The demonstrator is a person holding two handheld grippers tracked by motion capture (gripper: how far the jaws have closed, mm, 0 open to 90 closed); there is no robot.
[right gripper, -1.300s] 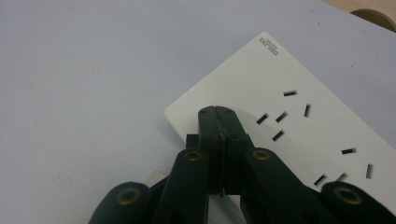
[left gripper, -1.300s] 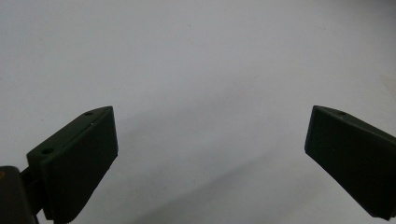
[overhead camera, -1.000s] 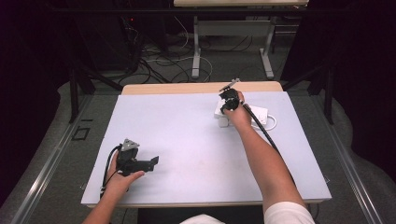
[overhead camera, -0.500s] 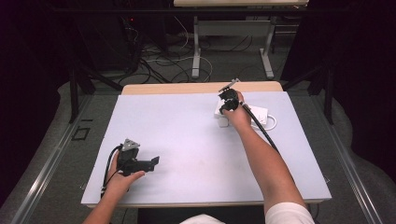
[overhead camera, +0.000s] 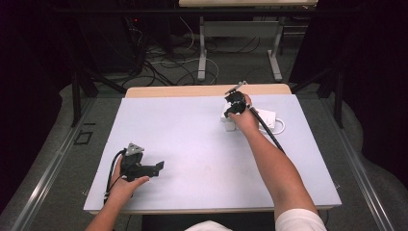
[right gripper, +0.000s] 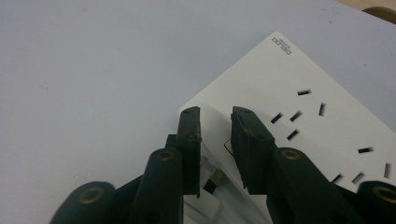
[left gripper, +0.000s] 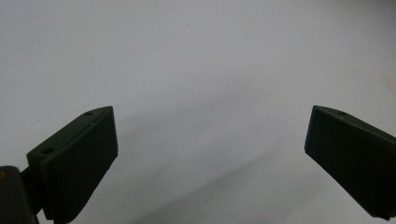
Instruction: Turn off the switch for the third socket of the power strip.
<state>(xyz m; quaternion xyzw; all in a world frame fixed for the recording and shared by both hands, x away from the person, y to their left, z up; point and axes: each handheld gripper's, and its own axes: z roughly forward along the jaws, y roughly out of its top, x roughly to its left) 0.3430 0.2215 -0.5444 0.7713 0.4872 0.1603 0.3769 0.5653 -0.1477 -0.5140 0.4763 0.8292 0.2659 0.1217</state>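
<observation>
A pale lavender rectangular table top lies mostly bare, with wide free room across its middle and near edge. A flat white plastic power strip lies at the far right, near the far edge. The right gripper stands over its near-left corner, jaws just been opening, released, a small white plug between them. The left gripper rests near left, gaping wide.

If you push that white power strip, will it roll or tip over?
Probably neither. The power strip is a flat slab lying flush on the table, so it would likely slide. Its white face looks smooth and hard, so it should stay stiff and might slip between the right gripper jaws. Its white cord looks bendy and may drag behind.
</observation>
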